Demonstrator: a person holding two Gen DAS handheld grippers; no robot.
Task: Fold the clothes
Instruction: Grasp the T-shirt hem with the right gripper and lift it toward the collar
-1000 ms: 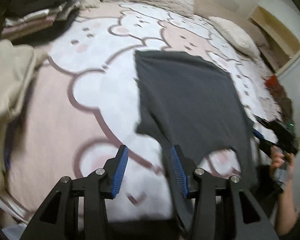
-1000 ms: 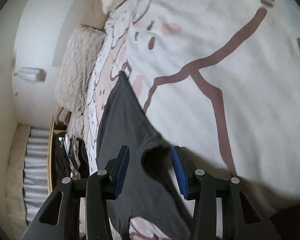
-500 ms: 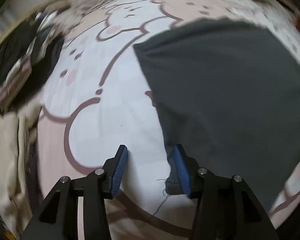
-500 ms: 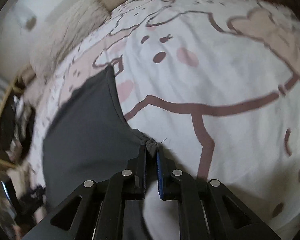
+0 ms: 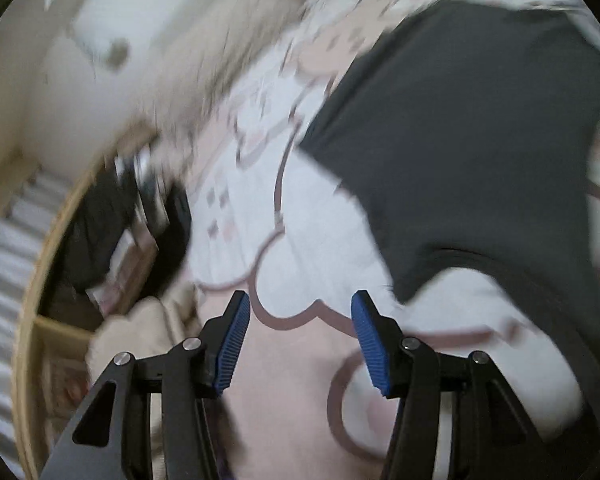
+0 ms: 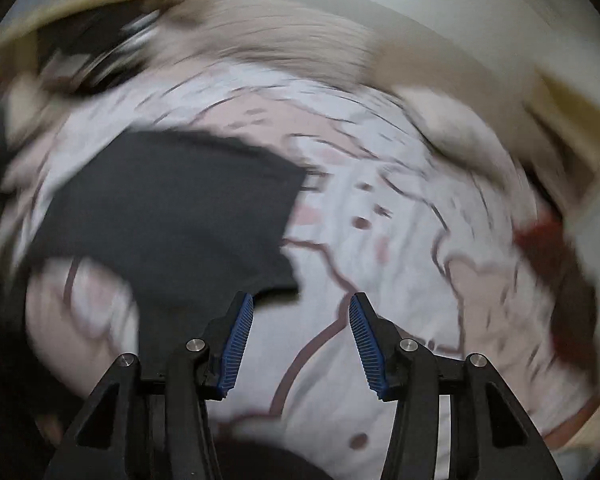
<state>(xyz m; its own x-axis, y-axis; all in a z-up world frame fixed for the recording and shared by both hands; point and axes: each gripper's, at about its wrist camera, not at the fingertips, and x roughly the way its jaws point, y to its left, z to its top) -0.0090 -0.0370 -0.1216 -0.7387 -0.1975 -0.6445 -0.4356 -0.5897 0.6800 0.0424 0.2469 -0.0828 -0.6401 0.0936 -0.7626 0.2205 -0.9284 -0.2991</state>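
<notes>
Both tools empty, left tool (image 5: 300,340) and right tool (image 6: 300,340) jaws opening over the bed (image 5: 300,400); dark shirt (image 5: 480,140) lies flat upper right, spreading looks done, next grab an edge to fold.

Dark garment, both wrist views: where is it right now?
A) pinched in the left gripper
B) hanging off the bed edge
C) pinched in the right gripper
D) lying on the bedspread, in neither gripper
D: the dark garment lies spread on the bear-print bedspread, and only bedspread shows between the blue pads of the left gripper and the right gripper, whose jaws are both opening.
</notes>
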